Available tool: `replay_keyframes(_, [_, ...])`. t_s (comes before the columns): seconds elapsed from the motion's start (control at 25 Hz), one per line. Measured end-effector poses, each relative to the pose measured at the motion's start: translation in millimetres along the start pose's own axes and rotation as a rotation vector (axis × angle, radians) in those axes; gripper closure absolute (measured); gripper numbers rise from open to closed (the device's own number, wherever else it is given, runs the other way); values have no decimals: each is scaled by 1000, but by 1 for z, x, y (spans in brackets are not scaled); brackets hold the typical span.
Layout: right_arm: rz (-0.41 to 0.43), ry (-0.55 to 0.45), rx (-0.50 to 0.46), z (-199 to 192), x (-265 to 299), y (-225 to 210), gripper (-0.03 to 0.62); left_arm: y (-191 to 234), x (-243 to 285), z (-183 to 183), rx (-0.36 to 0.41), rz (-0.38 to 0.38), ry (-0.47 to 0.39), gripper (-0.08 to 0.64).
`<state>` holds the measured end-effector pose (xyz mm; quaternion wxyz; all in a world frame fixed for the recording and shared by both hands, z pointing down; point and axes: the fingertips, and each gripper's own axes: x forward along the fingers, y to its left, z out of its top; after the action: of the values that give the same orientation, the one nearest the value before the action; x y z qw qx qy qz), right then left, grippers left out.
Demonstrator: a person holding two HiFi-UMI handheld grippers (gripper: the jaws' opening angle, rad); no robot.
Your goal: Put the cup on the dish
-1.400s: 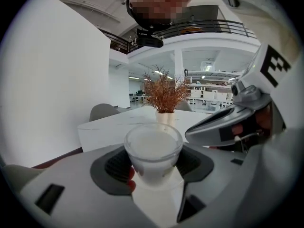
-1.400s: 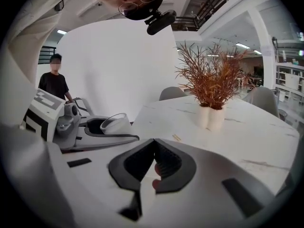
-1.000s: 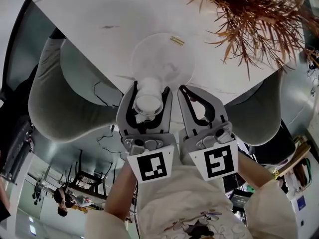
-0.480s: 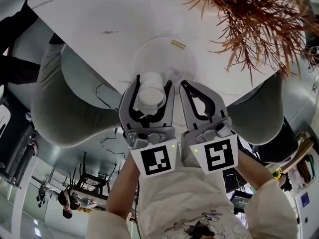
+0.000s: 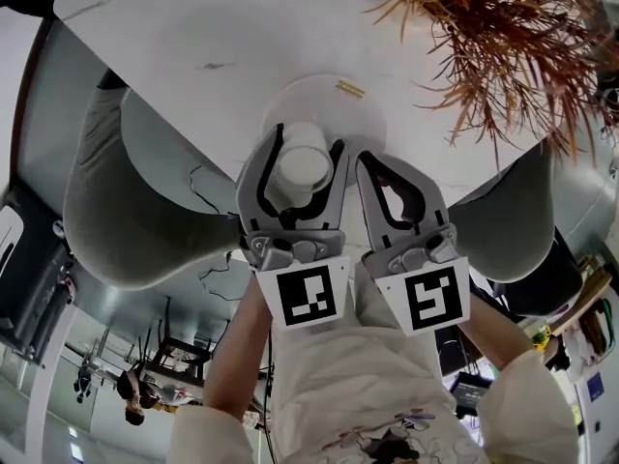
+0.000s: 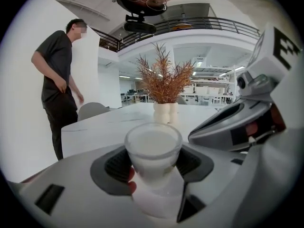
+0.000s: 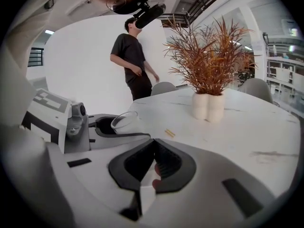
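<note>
One cup [image 6: 153, 151], clamped between left gripper [image 6: 153, 164] fingers [image 6: 113, 167]

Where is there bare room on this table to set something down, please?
Bare: the wide stretch of table beyond and left of the dish. Crowded: the near edge, where the left gripper holding the cup and the right gripper meet the dish, and the right side under the plant.
</note>
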<state>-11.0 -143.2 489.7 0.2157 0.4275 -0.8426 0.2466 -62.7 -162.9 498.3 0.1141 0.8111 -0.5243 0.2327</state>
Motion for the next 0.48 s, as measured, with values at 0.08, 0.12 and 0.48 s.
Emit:
replay_keyframes(0.08, [-3,-7,1,2,0,0,588,-2,2,1,12,-5,-7,291])
replay_keyframes(0.12, [-3,-10,2,3,-1,1,588,-2,2,1,15,-2,-12,291])
replay_keyframes(0.48, [-10,-22,5,7,-6,-1,588,-1,4,4,55,7,-24,291])
